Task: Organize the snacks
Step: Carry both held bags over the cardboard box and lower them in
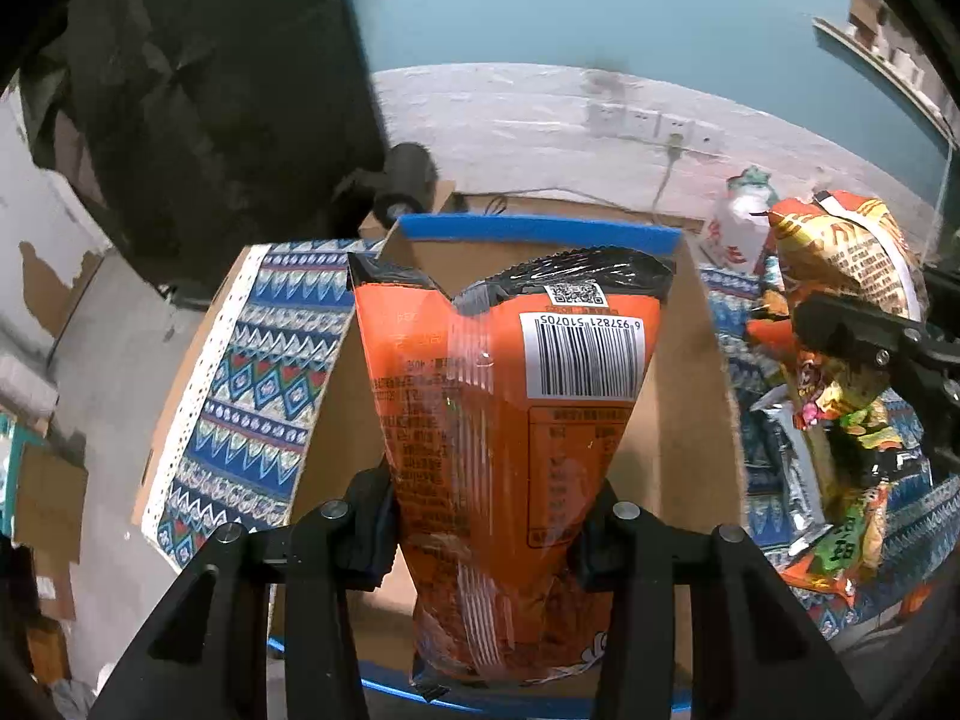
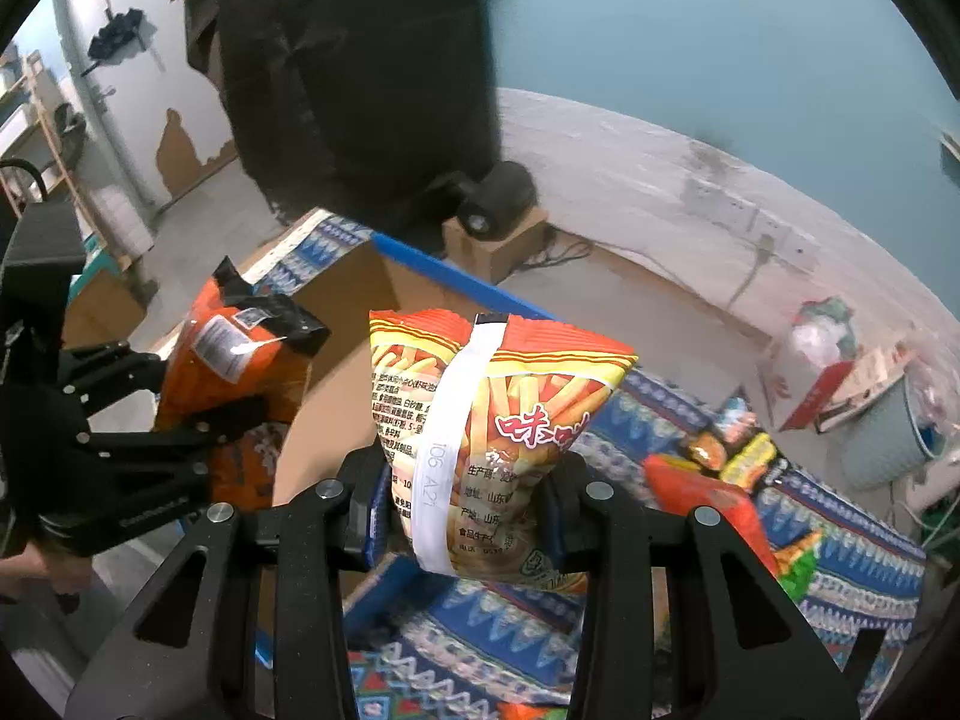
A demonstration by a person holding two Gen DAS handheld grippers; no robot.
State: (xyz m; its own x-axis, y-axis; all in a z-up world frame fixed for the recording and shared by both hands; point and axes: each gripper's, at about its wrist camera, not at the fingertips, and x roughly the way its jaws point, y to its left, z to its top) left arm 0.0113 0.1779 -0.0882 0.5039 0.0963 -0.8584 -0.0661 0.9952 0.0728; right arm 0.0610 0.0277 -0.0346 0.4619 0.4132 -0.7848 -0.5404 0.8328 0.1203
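Observation:
My left gripper (image 1: 486,531) is shut on an orange snack bag with a black top and a barcode (image 1: 510,408), held over the open cardboard box (image 1: 678,420) with a blue-taped rim. In the right wrist view that same orange bag (image 2: 234,372) hangs in the left gripper (image 2: 210,420) above the box's left side. My right gripper (image 2: 468,516) is shut on a yellow and red fries bag (image 2: 516,420) with a white strip down it, held near the box's right wall. That fries bag (image 1: 852,252) also shows at the right of the left wrist view.
A patterned blue cloth (image 2: 690,432) covers the table under the box. Several loose snack packets (image 1: 840,480) lie on it to the right. A small black camera (image 2: 498,198) sits on a cardboard block behind the box. A pale blue bin (image 2: 888,438) stands at the far right.

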